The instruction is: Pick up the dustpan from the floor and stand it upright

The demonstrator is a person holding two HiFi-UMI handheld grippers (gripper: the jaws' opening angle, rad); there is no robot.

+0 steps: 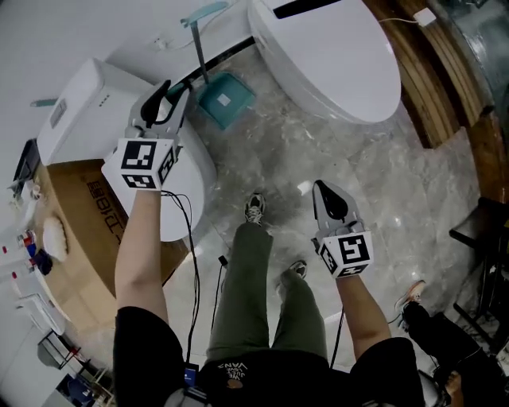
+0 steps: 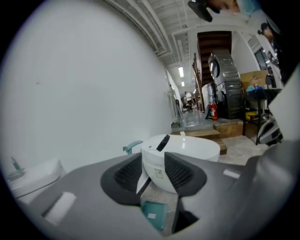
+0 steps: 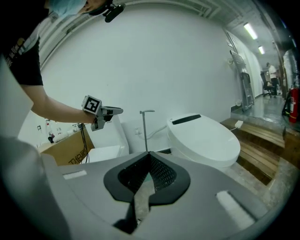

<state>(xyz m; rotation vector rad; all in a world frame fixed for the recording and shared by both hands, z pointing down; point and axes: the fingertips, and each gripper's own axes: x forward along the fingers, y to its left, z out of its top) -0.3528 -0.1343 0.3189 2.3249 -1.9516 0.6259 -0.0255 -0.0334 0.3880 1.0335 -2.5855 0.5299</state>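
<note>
Teal plastic long-handled dustpan (image 1: pixel 225 99) stands upright just beyond the half-open, empty left tongs (image 1: pixel 175 91), seemingly propped against the white wall (image 1: pixel 95 24); right tongs (image 1: pixel 326 195) closed on nothing.

Left gripper (image 2: pixel 153 161), jaws apart, nothing gripped. Dead ahead sits the white toilet (image 2: pixel 190 146). The teal dustpan (image 2: pixel 153 214) stands just before the toilet, handle up at the toilet's left.

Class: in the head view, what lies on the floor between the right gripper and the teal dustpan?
Nothing: only bare grey marble floor lies between the right gripper and the dustpan, as the head view shows.
</note>
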